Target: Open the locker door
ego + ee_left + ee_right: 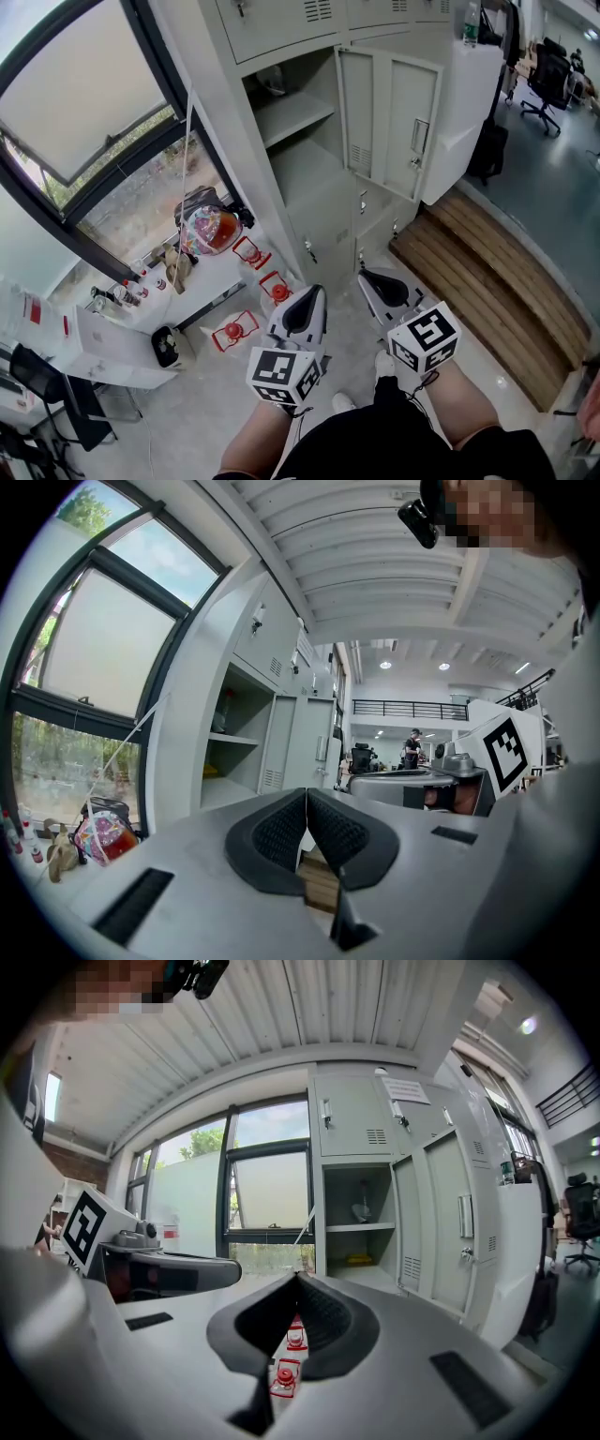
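The grey locker bank (281,28) stands ahead of me with one double door (389,122) swung wide to the right. Its compartment (300,141) lies bare, with one shelf inside. Both grippers hang low in front of the person's legs, well short of the locker and touching nothing. My left gripper (302,314) is shut, its dark pads meeting with nothing between them (307,794). My right gripper (380,281) is shut and empty too (297,1279). The right gripper view shows the open compartment (356,1227) and the door (450,1232) with its latch.
Several red-framed items (253,253) lie on the floor by the locker's foot, next to a colourful bag (211,230). A wooden step platform (497,281) runs to the right. A white desk (103,347) and a large window (84,112) are on the left, office chairs (548,84) far right.
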Action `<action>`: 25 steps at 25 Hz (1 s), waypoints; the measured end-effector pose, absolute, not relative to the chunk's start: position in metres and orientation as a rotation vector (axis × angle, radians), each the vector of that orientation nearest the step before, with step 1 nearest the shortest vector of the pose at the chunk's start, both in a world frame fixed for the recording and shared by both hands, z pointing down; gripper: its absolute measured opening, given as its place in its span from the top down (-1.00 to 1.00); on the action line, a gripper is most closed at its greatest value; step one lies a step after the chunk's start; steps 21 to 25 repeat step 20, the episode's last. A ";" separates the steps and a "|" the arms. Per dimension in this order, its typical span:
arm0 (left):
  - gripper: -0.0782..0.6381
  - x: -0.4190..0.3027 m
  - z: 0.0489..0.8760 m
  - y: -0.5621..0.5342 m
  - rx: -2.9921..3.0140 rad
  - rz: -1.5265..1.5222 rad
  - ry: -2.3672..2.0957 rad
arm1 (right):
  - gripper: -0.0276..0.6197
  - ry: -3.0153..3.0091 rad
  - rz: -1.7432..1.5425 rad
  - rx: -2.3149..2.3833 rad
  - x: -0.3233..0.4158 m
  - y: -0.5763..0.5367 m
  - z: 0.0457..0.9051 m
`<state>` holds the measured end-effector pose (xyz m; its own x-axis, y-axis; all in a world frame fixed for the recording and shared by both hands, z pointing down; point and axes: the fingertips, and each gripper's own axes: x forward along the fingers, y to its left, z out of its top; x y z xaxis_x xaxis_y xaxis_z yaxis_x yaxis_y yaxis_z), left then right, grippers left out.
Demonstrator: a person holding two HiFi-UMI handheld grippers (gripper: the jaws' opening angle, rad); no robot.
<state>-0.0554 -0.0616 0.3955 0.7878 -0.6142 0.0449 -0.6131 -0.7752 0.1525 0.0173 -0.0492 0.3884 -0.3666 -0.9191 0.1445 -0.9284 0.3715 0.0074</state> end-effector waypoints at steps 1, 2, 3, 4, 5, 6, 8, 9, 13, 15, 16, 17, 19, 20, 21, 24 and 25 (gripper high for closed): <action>0.73 -0.056 0.396 -0.062 2.818 -0.011 -0.975 | 0.75 -2.496 0.115 1.691 0.017 -0.049 0.389; 0.73 -0.056 0.396 -0.062 2.818 -0.010 -0.975 | 0.75 -2.496 0.117 1.691 0.018 -0.049 0.389; 0.73 -0.056 0.396 -0.062 2.818 -0.009 -0.976 | 0.75 -2.495 0.119 1.692 0.018 -0.049 0.389; 0.73 -0.056 0.396 -0.062 2.818 -0.008 -0.976 | 0.75 -2.496 0.120 1.692 0.018 -0.049 0.390; 0.73 -0.055 0.396 -0.062 2.818 -0.007 -0.977 | 0.75 -2.496 0.120 1.691 0.018 -0.049 0.390; 0.73 -0.055 0.396 -0.062 2.818 -0.008 -0.977 | 0.75 -2.497 0.118 1.690 0.018 -0.049 0.390; 0.73 -0.055 0.397 -0.061 2.819 -0.009 -0.976 | 0.75 -2.497 0.115 1.688 0.017 -0.048 0.390; 0.73 -0.055 0.397 -0.061 2.820 -0.009 -0.975 | 0.75 -2.497 0.113 1.688 0.017 -0.048 0.390; 0.73 -0.055 0.396 -0.060 2.820 -0.011 -0.974 | 0.75 -2.497 0.111 1.686 0.016 -0.047 0.389; 0.73 -0.056 0.396 -0.059 2.820 -0.011 -0.974 | 0.75 -2.496 0.110 1.684 0.016 -0.046 0.388; 0.73 -0.056 0.395 -0.060 2.820 -0.010 -0.974 | 0.75 -2.496 0.110 1.684 0.016 -0.046 0.388; 0.73 -0.056 0.395 -0.060 2.820 -0.010 -0.974 | 0.75 -2.496 0.110 1.685 0.016 -0.046 0.387; 0.73 -0.055 0.394 -0.060 2.820 -0.009 -0.975 | 0.75 -2.495 0.111 1.684 0.017 -0.046 0.387; 0.73 -0.055 0.394 -0.060 2.820 -0.009 -0.975 | 0.75 -2.494 0.111 1.683 0.017 -0.046 0.387; 0.73 -0.055 0.394 -0.060 2.820 -0.009 -0.975 | 0.75 -2.494 0.111 1.683 0.017 -0.046 0.387; 0.73 -0.055 0.394 -0.060 2.820 -0.009 -0.975 | 0.75 -2.494 0.111 1.683 0.017 -0.046 0.387; 0.73 -0.055 0.394 -0.060 2.820 -0.009 -0.975 | 0.75 -2.494 0.111 1.683 0.017 -0.046 0.387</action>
